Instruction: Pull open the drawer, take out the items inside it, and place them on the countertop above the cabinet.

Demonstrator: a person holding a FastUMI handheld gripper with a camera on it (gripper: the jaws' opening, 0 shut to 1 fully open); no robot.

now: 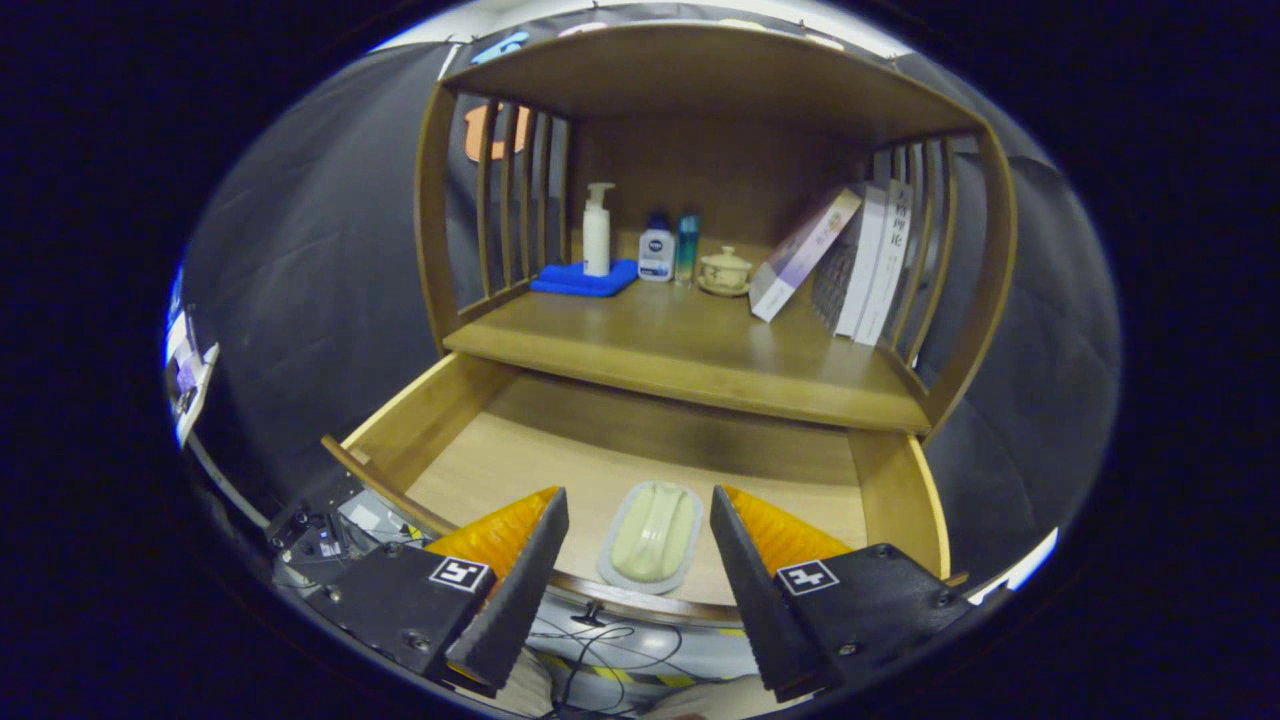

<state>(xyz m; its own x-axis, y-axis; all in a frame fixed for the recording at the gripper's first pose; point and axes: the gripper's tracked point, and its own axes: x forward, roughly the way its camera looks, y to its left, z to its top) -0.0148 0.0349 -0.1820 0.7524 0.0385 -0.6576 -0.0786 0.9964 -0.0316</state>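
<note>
We see the wooden cabinet (715,230) taking up the centre and upper half of the frame, an open-fronted case with slatted sides. Its countertop (690,350), the table for this job, runs across the middle of the picture. Below it the drawer (620,450) stands pulled out toward us, its pale floor bare across the left and back, its front rail crossing the lower centre.

On the table, at the right, a row of books (865,265) leans against the slats, the nearest one tilted far over to the left. At the back left lies a folded blue cloth (585,280) with a white pump bottle (597,230) standing upright on it. Just right of that we spot a small white bottle (656,252), then a slim teal bottle (687,248), then a little lidded cup (724,270) on its saucer.

Down in the lower centre, the claw (640,520) hangs wide open, gripping nothing. The pale oval soap dish (651,535) lies flat on the drawer floor against the front rail, between the two fingers (525,570) and touching neither.
</note>
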